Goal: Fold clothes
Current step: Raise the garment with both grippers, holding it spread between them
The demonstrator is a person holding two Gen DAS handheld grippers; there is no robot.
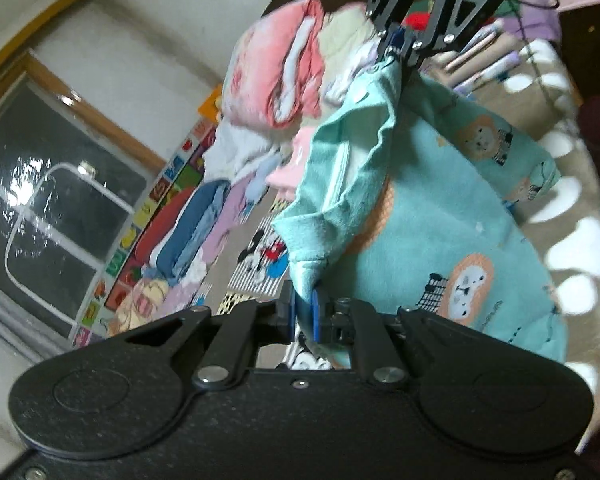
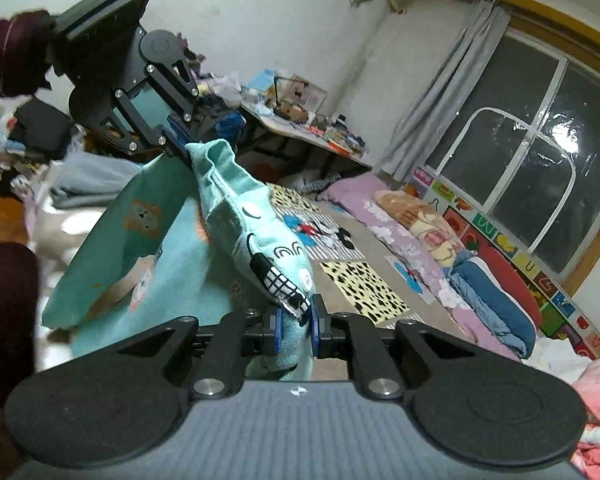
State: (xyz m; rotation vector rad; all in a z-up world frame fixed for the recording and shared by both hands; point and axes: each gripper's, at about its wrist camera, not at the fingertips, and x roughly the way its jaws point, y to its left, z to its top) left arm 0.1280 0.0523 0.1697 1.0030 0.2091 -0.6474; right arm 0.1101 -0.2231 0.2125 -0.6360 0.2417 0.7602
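Left gripper [image 1: 304, 312] clamped on a bunched edge of the teal garment [image 1: 440, 216], blue pads pressed against cloth at 6 o'clock of the left view. Right gripper [image 1: 400, 46] seen at 12 o'clock of that view, pinching the garment's far edge between its fingers. Garment strung between the two, held up off the bed [image 1: 572, 184], sagging toward 3 o'clock, printed with lions and small black-striped animals.

In the right view: right gripper [image 2: 296, 320] closed on a cloth edge bearing a black-and-white grid print, at 6 o'clock. Left gripper [image 2: 176, 138] at 10 o'clock, gripping the other end of the garment [image 2: 172, 248]; a dark red sleeve [image 2: 8, 52] behind it at 9 to 10 o'clock. Cloth folded lengthwise along a ridge running between both grippers, the rest hanging toward 8 o'clock.

Behind, in the left view: pile of pink and white clothes [image 1: 276, 76] at 11 to 12 o'clock, touching the garment's upper edge or just behind it, cannot tell which. Folded blue item [image 1: 196, 236] at 9 o'clock, near a window [image 1: 56, 200]. In the right view: window [image 2: 540, 160] at 2 o'clock, grey curtain [image 2: 440, 100] beside it, cluttered desk [image 2: 300, 120] at 12 o'clock, a spotted yellow patch [image 2: 364, 288] of bedding at 4 o'clock from the frame's middle.
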